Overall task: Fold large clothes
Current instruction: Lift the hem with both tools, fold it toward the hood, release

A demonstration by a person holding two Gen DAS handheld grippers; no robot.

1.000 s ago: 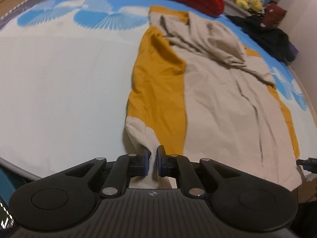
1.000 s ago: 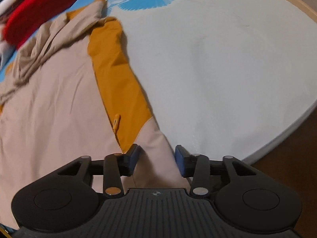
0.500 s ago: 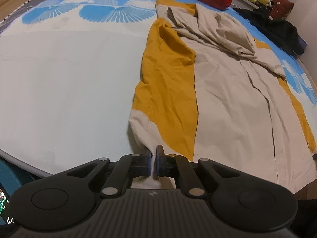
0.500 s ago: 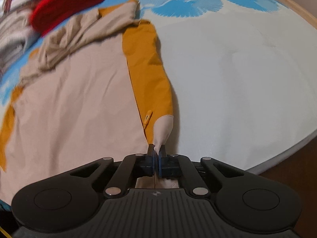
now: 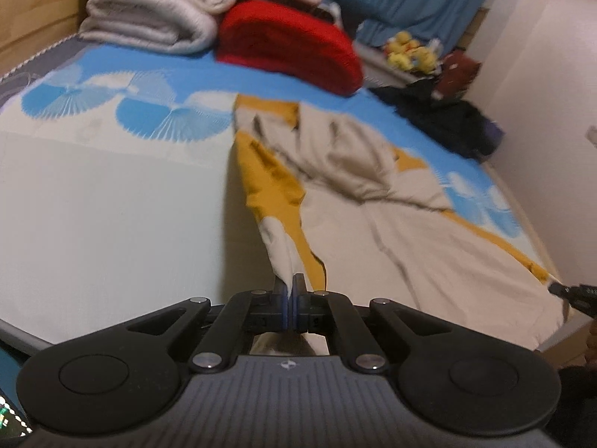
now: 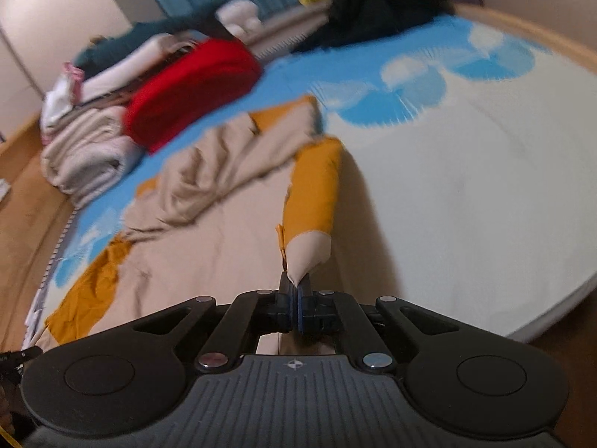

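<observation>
A large beige and mustard-yellow jacket (image 5: 410,231) lies spread on the bed, hood end far, hem toward me. My left gripper (image 5: 290,287) is shut on the beige hem corner at the jacket's left side and holds it raised off the sheet. My right gripper (image 6: 294,286) is shut on the opposite hem corner of the jacket (image 6: 209,246), also lifted, with a small yellow zip tab hanging beside it. In the left wrist view the tip of the right gripper (image 5: 571,293) shows at the right edge.
The bed has a white and blue patterned sheet (image 5: 112,205). At its head lie a red cushion (image 5: 291,48), folded beige blankets (image 5: 149,11) and dark clothes (image 5: 447,119). Yellow plush toys (image 5: 406,52) sit behind. The bed's rounded edge (image 6: 552,310) curves close by.
The right gripper closed on its hem corner. Both grippers rose with their corners, pulling the jacket's near edge up off the sheet; the views tilted up toward the head of the bed.
</observation>
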